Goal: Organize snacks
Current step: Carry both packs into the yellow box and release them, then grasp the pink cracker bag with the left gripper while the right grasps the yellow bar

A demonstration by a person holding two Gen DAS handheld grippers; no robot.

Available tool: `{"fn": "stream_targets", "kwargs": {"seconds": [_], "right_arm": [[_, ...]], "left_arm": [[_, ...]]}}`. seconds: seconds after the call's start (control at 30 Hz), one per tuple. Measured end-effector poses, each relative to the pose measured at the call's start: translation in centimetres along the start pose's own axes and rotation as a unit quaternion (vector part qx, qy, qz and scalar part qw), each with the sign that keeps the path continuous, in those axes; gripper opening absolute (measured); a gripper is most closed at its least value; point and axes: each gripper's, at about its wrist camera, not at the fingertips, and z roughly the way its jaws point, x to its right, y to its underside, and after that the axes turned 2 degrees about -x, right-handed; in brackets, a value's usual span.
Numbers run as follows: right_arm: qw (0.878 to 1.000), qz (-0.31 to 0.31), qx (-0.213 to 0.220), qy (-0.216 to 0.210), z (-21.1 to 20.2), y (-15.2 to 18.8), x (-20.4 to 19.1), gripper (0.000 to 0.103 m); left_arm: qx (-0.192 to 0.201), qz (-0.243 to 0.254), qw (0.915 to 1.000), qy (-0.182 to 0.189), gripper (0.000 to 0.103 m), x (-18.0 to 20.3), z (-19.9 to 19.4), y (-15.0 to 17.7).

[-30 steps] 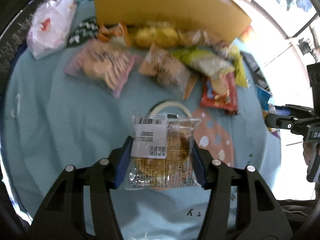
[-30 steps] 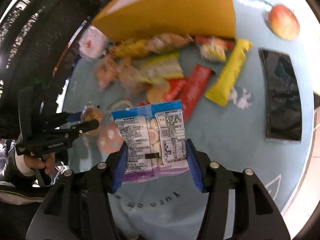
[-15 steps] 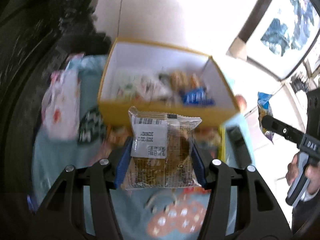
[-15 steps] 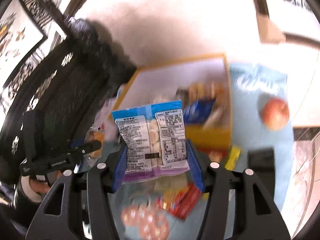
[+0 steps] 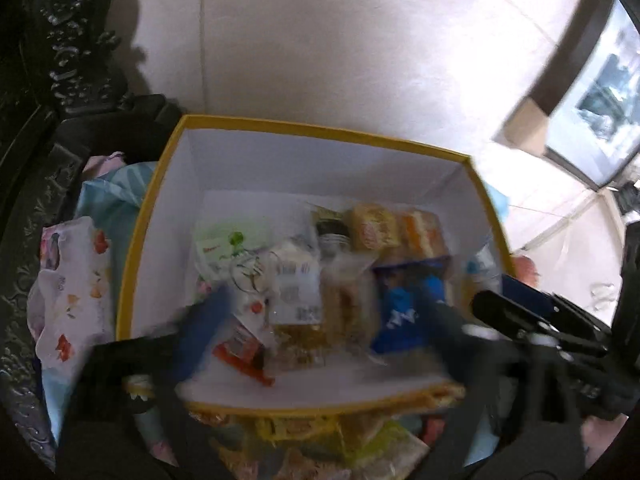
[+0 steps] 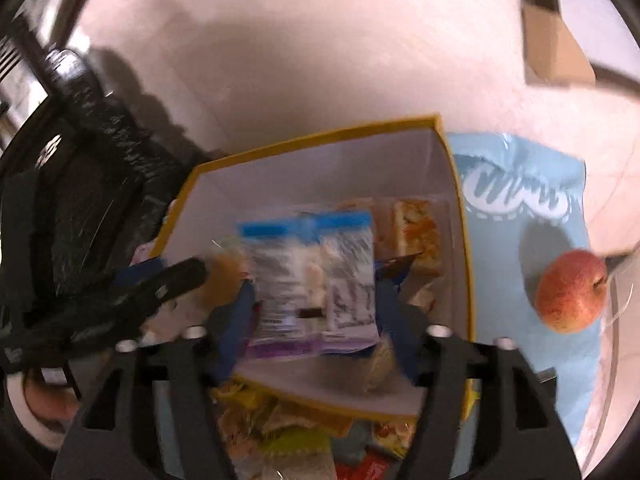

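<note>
From my remote seat I see a pale tiled floor (image 5: 320,40) with thin grout lines filling most of both views, brightly lit toward the right and washed almost white there. Dark carved furniture (image 5: 72,40) with ornate relief stands along the left edge, and its shadow falls across the tiles nearby. At upper right in the left view a framed picture (image 5: 600,92) leans in a dark frame, with a brown cardboard box (image 5: 524,128) beside it; the same box (image 6: 556,52) shows in the right view. A light blue printed cloth (image 6: 520,196) covers the worktop
</note>
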Motion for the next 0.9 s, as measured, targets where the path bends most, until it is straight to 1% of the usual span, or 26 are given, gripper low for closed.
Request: {"fn": "stream_targets", "kwargs": {"seconds": [0.03,0.1,0.13,0.23,0.27,0.3,0.33,0.4,0.47,0.53,0.6,0.67,0.73,0.8,0.9], "right_arm": [[1.000,0.019,0.000,0.002,0.1,0.0,0.5,0.074],[0.999,0.047,0.003,-0.004,0.0,0.2,1.6,0.075],[0.999,0.054,0.004,0.001,-0.3,0.5,2.1,0.075],[0.999,0.042,0.009,0.012,-1.6,1.4,2.1,0.078],[0.999,0.030,0.011,0.014,-2.2,2.0,1.9,0.081],[1.000,0.017,0.013,0.020,-2.8,2.5,1.7,0.088],[1.000,0.007,0.019,0.023,-3.4,3.2,1.6,0.090],[0.999,-0.015,0.030,0.036,-4.9,5.2,1.4,0.098],[0.998,-0.017,0.029,0.048,-5.7,6.9,1.9,0.099],[0.999,-0.004,0.021,0.045,-6.5,8.9,2.8,0.099],[0.999,-0.002,0.007,0.050,-6.7,10.6,3.4,0.101],[0.998,0.001,-0.016,0.064,-6.7,12.6,4.1,0.101],[0.997,0.015,-0.034,0.069,-6.5,14.1,4.8,0.101],[0.995,0.040,-0.054,0.069,-6.2,15.9,5.5,0.101],[0.994,0.051,-0.072,0.061,-5.8,17.7,5.7,0.101]], "left_arm": [[0.005,-0.008,0.9999,-0.008,0.101,-0.3,0.0,0.1],[0.004,-0.015,0.9999,0.002,0.101,-1.1,-0.1,0.5],[0.001,-0.017,0.9999,0.002,0.101,-1.4,-0.2,0.7],[-0.005,-0.024,0.9997,-0.002,0.101,-2.9,-1.2,2.0],[-0.007,-0.027,0.9996,-0.003,0.101,-3.3,-1.6,2.5],[-0.010,-0.030,0.9995,-0.004,0.101,-3.9,-2.2,3.3],[-0.012,-0.030,0.9995,-0.004,0.101,-4.3,-2.6,4.0],[-0.019,-0.026,0.9994,-0.009,0.101,-5.1,-3.4,5.8],[-0.028,-0.021,0.9992,-0.021,0.101,-5.9,-3.7,7.5],[-0.045,-0.038,0.9979,-0.026,0.101,-7.2,-3.9,9.7],[-0.073,-0.073,0.9943,-0.027,0.101,-8.8,-3.5,12.2],[-0.094,-0.097,0.9903,-0.029,0.101,-9.8,-3.0,14.0],[-0.111,-0.116,0.9864,-0.036,0.101,-10.5,-2.6,15.6],[-0.131,-0.135,0.9809,-0.048,0.101,-11.1,-2.1,16.8],[-0.143,-0.164,0.9739,-0.065,0.101,-11.8,-1.8,17.3]]}}
